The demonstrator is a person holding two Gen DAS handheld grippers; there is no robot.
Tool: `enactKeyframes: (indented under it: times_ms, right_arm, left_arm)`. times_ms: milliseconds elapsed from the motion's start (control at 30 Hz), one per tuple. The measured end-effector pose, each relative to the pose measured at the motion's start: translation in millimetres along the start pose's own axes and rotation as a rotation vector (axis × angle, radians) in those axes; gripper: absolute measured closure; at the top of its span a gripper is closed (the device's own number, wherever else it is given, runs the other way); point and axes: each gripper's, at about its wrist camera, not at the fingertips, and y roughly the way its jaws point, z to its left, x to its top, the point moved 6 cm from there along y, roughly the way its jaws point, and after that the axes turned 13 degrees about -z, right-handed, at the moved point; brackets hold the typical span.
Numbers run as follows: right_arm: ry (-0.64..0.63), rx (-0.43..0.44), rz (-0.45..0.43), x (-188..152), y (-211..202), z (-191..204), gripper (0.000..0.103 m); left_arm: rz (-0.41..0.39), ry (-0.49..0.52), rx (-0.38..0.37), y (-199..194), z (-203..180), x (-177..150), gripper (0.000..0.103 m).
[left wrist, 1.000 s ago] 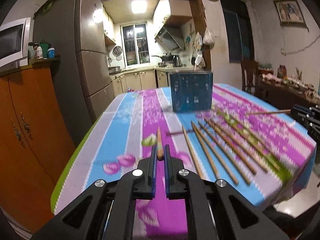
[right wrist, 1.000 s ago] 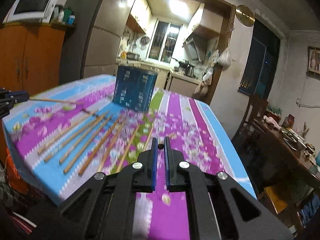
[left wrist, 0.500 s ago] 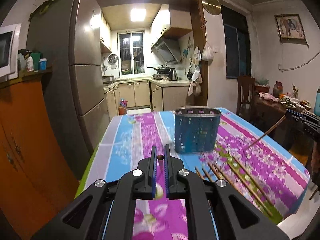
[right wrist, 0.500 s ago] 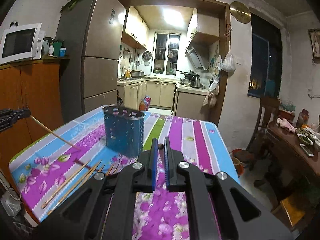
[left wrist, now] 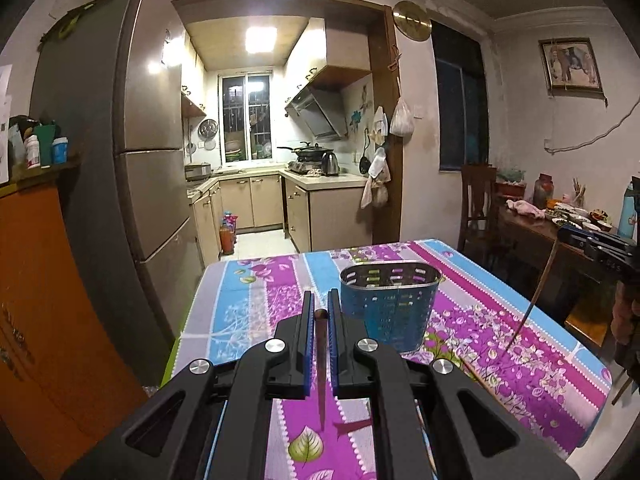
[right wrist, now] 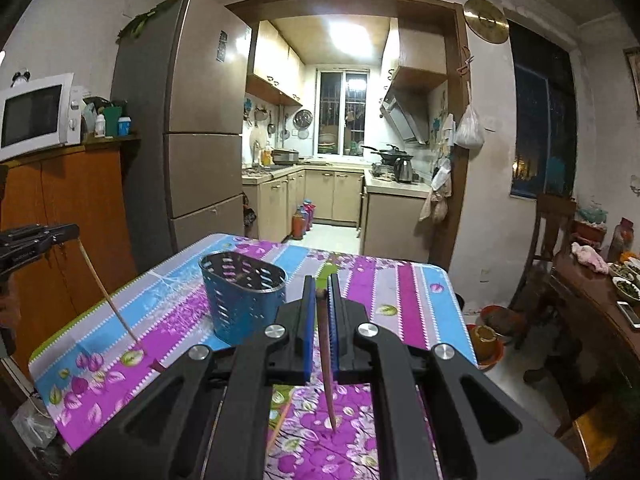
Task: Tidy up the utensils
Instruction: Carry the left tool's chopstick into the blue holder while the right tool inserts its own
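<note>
Each claw is pinching one chopstick, the left claw [left wrist: 319, 312] a chopstick [left wrist: 321, 372] and the right claw [right wrist: 319, 288] another chopstick [right wrist: 327, 364], both hanging tip-down above the desk [left wrist: 540, 344], while the blue holder [left wrist: 390, 304] looks empty, so nearly all the sorting seems left to do.

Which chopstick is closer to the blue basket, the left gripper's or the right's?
Hard to tell: each gripper's chopstick, left and right, hangs tip-down beside the blue basket, neither inside.
</note>
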Motion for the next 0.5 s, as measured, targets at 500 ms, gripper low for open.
enactKeyframes:
  times_ms: [500]
  right_arm:
    - [0.032, 0.102, -0.061, 46.1, 13.0, 28.3, 0.099]
  left_arm:
    - [-0.104, -0.016, -0.054, 10.5, -21.7, 50.6, 0.095]
